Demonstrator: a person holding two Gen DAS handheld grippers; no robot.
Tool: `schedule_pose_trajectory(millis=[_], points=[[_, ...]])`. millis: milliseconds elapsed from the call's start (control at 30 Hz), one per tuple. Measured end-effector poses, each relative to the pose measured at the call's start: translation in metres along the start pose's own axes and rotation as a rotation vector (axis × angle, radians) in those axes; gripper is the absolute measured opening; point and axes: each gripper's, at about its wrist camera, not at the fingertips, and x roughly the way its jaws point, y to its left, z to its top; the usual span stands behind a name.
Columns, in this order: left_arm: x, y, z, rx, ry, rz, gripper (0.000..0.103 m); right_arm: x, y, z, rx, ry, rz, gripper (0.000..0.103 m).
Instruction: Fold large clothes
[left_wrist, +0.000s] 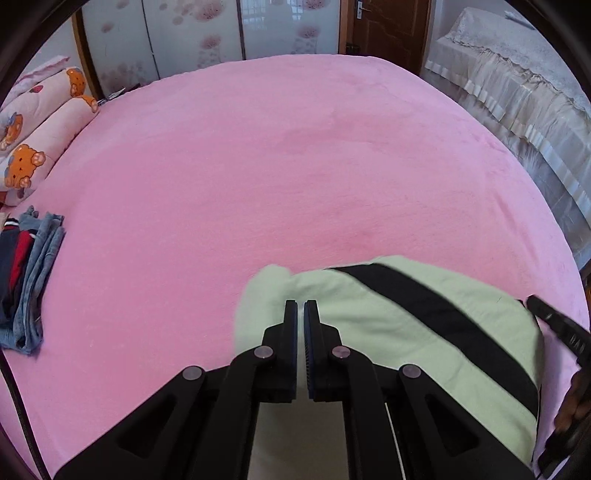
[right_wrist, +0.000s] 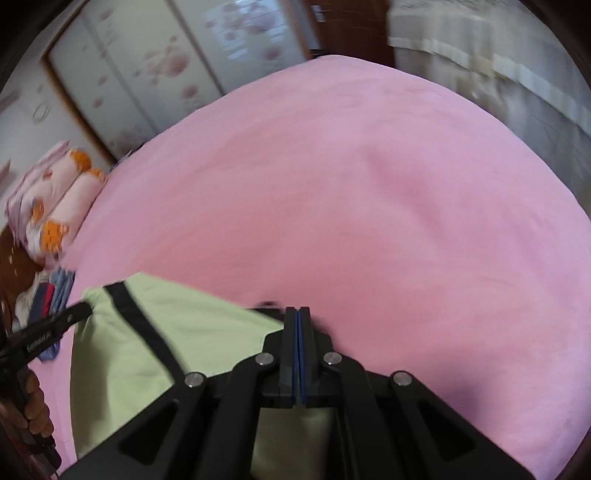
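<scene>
Both the left gripper (left_wrist: 300, 303) and right gripper (right_wrist: 297, 309), jaws pressed together and holding nothing, hover above a folded pale-green garment (left_wrist: 388, 325) on the pink bedspread (left_wrist: 258, 166).

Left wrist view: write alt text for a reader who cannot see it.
Closed black tongs point down over a pale green garment with a black stripe, lying on a pink bedspread. A small stack of folded clothes sits at the left edge, with cartoon-print pillows beyond; the other tongs enter from the right.
</scene>
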Motion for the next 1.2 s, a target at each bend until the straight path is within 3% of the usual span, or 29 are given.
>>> schedule_pose_trajectory(millis=[33, 100, 200, 267, 467, 600, 667, 733, 833, 933, 1067, 1200], points=[[-0.002, 0.005, -0.002, -0.009, -0.004, 0.037, 0.003, -0.004, -0.011, 0.000, 0.011, 0.001, -0.071, 0.000], [-0.005, 0.014, -0.005, -0.036, -0.009, 0.116, 0.003, -0.011, -0.027, -0.002, 0.039, 0.012, -0.090, 0.000], [-0.012, 0.026, -0.002, -0.133, 0.018, 0.068, 0.003, -0.039, -0.048, -0.007, 0.095, -0.008, -0.074, 0.000], [-0.028, 0.027, -0.007, -0.138, 0.003, 0.054, 0.004, -0.056, -0.052, -0.011, 0.094, -0.001, -0.091, 0.000], [-0.060, 0.022, -0.046, -0.120, 0.072, 0.061, 0.024, -0.100, -0.067, -0.042, 0.165, 0.112, 0.075, 0.001], [-0.070, 0.026, -0.086, -0.168, 0.175, 0.060, 0.031, -0.108, -0.068, -0.062, 0.214, 0.184, 0.150, 0.004], [-0.077, 0.023, -0.105, -0.206, 0.211, 0.051, 0.044, -0.111, -0.067, -0.074, 0.246, 0.207, 0.172, 0.017], [-0.083, 0.025, -0.121, -0.252, 0.236, 0.030, 0.047, -0.111, -0.065, -0.082, 0.269, 0.224, 0.191, 0.025], [-0.089, 0.027, -0.137, -0.298, 0.271, 0.001, 0.049, -0.113, -0.060, -0.098, 0.290, 0.260, 0.205, 0.026], [-0.094, 0.029, -0.149, -0.341, 0.294, -0.015, 0.053, -0.113, -0.057, -0.107, 0.319, 0.282, 0.218, 0.033], [-0.104, 0.027, -0.159, -0.371, 0.307, -0.002, 0.055, -0.114, -0.053, -0.107, 0.343, 0.300, 0.217, 0.037], [-0.120, 0.009, -0.166, -0.338, 0.305, 0.043, 0.069, -0.123, -0.046, -0.110, 0.327, 0.307, 0.154, 0.048]])
